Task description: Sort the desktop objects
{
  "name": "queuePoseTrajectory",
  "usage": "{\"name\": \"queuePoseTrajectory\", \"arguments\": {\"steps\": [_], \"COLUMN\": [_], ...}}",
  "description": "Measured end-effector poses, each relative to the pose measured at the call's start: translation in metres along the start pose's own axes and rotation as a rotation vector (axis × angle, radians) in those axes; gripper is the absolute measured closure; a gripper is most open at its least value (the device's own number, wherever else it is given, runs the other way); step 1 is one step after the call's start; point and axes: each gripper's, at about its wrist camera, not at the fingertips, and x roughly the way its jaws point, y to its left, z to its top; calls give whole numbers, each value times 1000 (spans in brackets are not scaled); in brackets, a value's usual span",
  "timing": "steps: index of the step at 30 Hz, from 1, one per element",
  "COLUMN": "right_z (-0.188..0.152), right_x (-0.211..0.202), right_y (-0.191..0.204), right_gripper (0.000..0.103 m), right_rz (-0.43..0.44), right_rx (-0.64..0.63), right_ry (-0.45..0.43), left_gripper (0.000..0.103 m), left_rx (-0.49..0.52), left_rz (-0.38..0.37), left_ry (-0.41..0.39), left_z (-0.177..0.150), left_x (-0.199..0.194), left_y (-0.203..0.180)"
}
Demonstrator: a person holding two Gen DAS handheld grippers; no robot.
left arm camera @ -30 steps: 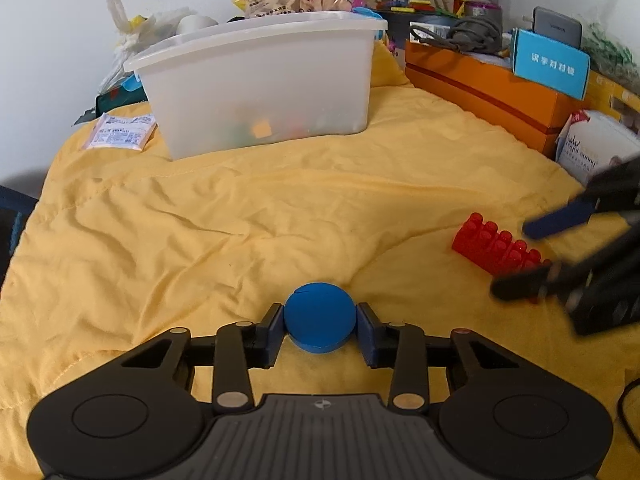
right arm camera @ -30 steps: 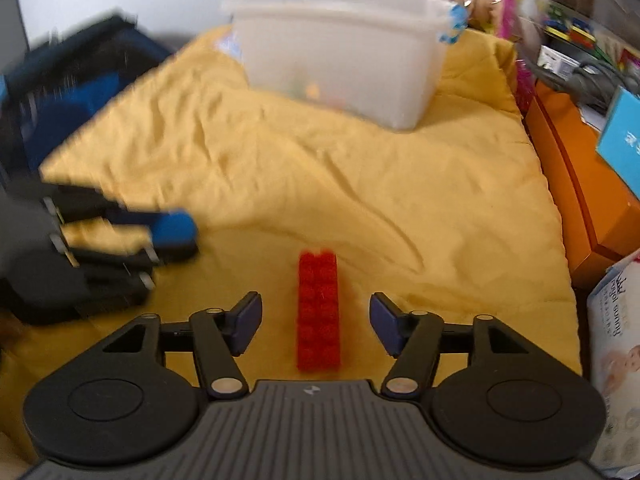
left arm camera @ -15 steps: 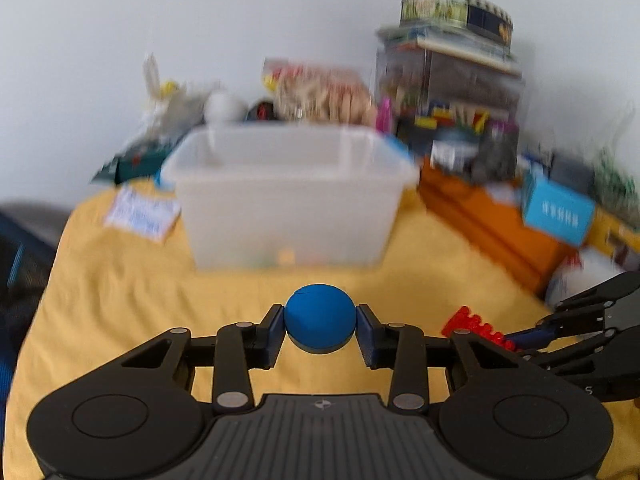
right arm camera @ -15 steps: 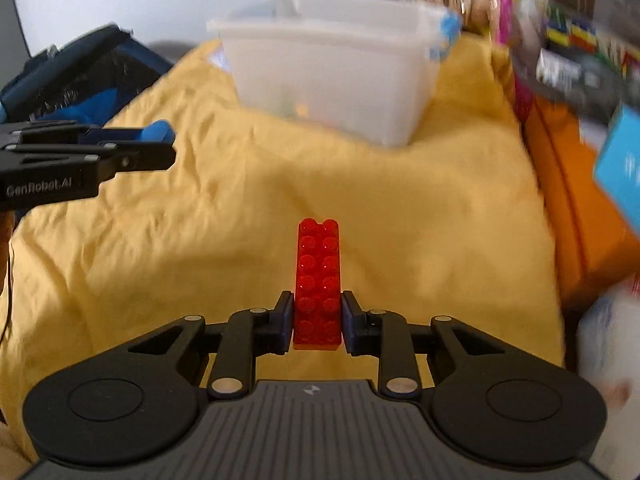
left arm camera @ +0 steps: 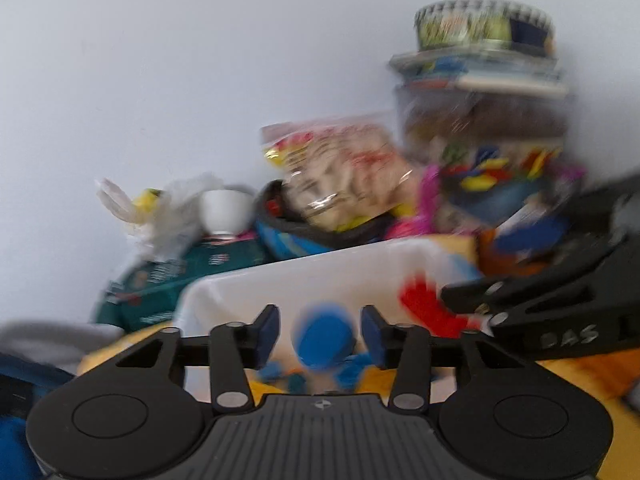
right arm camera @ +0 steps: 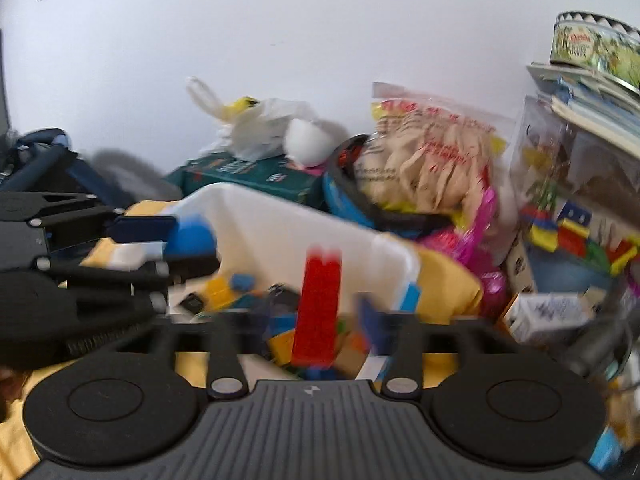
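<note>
On the left, the left gripper [left arm camera: 319, 330] is standing over the white plastic bin [left arm camera: 280, 280], its jaws having just been opening; the blue disc [left arm camera: 323, 340] is sitting blurred between the spread pads, no longer touching either, so it appears to be dropping into the bin. To the right, the right gripper [right arm camera: 316, 320] is doing likewise: its jaws have just been opening, and the red building brick [right arm camera: 318, 308] is hanging blurred and upright between parted pads, released over the bin's jumble of coloured blocks [right arm camera: 240, 292]. Judging by this, both pieces are all but sorted; whether more remains on the yellow cloth [right arm camera: 444, 280] is out of view. The grippers are working side by side, nearly touching, above the bin's rim. The snack bag [right arm camera: 424, 160] and a stack of toy boxes [right arm camera: 576, 200] are crowding the far and right edges, so open room lies upward and back.
</note>
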Motion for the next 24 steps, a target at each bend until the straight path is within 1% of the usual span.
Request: {"name": "queuePoseTrajectory", "arguments": {"steps": [1,3,4,5,6,7,8,9,10,11,13,15,18,21,24], "right_z": [2,0,-2,-4,-4,-4,-5,-5,-5,-5,-2,0,5,8,8], "right_x": [2,4,6,10,14,19,20,22,23,25,32,33,37,41,42], "right_y": [2,-1,-5,-7,-10,-13,-14,-15,-15,-13,-8,-3,4,10,14], "right_gripper": [31,25,22,17,13,13,10,5,4,2,0,0,0,0,0], "right_rz": [-27,-37,-34,-29,-22,-19,-23,-33,-45,-56,-61,-62,-68,-76,-76], "right_rx": [-7,-11,-7,-2,-3,-12,-25,-43,-68,-101,-185,-226,-281,-323,-337], "right_ry": [-2,13,37,75,120,172,199,226,250,269,322,338,359,360,350], "left_gripper": [39,29,23,19,15,15,15,15,15,15,15,15,15,15,15], "left_rx": [23,75,89,106,131,149,158,149,132,112,79,70,91,125,128], "left_rz": [28,101,135,156,162,160,143,106,73,55,48,55,60,86,81], "left_ry": [-6,-40,-58,-79,-85,-79,-59,-23,8,34,65,85,89,82,86], "left_z": [0,-6,-7,-10,-11,-11,-11,-8,-6,-3,1,5,10,15,18], "left_x": [-2,-10,-14,-19,-22,-24,-23,-21,-19,-16,-14,-13,-15,-15,-14], "left_y": [-3,-9,-11,-14,-16,-18,-18,-17,-15,-12,-8,-7,-8,-11,-12]}}
